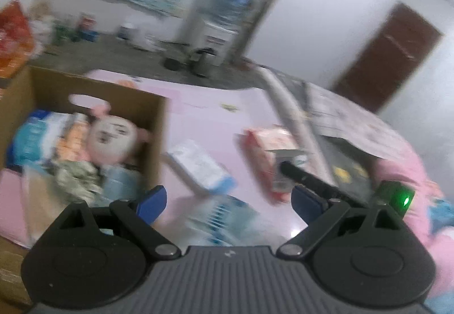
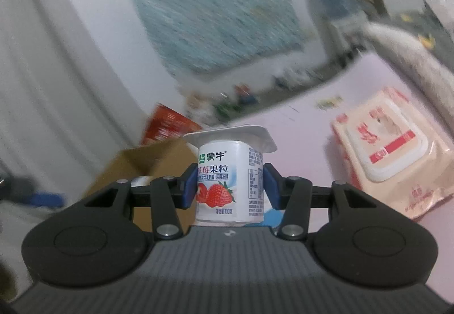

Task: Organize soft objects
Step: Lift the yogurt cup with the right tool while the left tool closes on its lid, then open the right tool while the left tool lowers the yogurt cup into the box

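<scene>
cardboard box: at left edge of pink table; holds plush doll, packs.
right gripper: clamped on yogurt cup, raised off the table.
left gripper: fingers apart, empty.
wipes pack: on table, right side.

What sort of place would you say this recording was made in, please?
Probably a lived-in room at home: a water dispenser stands by the wall, a brown door is behind, and a cardboard box of household goods sits on a pink surface.

Both wrist views look low across the pink table, sharing the wipes pack.
</scene>
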A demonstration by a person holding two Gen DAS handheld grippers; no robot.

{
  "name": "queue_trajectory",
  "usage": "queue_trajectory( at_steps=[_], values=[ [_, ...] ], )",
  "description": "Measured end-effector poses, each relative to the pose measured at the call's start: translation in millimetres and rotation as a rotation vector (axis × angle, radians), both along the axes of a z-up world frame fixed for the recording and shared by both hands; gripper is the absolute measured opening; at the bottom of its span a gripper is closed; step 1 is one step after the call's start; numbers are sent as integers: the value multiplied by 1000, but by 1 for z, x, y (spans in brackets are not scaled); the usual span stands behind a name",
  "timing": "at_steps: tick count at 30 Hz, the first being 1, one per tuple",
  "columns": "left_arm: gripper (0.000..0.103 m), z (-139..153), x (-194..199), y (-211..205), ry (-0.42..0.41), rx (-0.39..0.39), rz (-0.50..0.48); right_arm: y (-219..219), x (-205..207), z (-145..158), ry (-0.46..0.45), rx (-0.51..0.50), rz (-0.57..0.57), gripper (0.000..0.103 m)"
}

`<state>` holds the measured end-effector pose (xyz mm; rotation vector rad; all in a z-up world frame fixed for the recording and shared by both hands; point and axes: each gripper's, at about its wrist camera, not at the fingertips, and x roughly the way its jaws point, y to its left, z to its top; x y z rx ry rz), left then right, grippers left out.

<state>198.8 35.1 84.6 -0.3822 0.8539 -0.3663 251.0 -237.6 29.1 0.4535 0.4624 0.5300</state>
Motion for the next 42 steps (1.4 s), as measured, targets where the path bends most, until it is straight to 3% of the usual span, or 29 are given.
queue_trajectory(
  at_steps=[4,7,12,17,20,23,25,31,42],
  values=[
    [98,7,-13,-13,31,-103,-108,3,-62,15,-71,20,84,47],
    [99,7,-24,-21,45,-125,-164,11,-102,18,-113,25,171,47],
    [100,6,-49,-38,63,-62,-318,35,-151,31,-159,-26,325,47],
    [100,2,-84,-37,38,43,-371,67,-181,49,-209,-58,444,47],
    [97,-2,-103,-22,44,46,-366,85,-196,59,-256,-70,506,47],
    [87,-3,-117,1,44,26,-344,101,-203,66,-283,-80,548,47],
    [76,-5,-126,19,43,-9,-321,113,-206,72,-286,-85,569,47],
    [65,-11,-140,64,51,-102,-253,162,-205,78,-306,-120,649,47],
    [65,-16,-135,123,-4,-99,-103,245,-173,86,-285,-162,723,50]
  ],
)
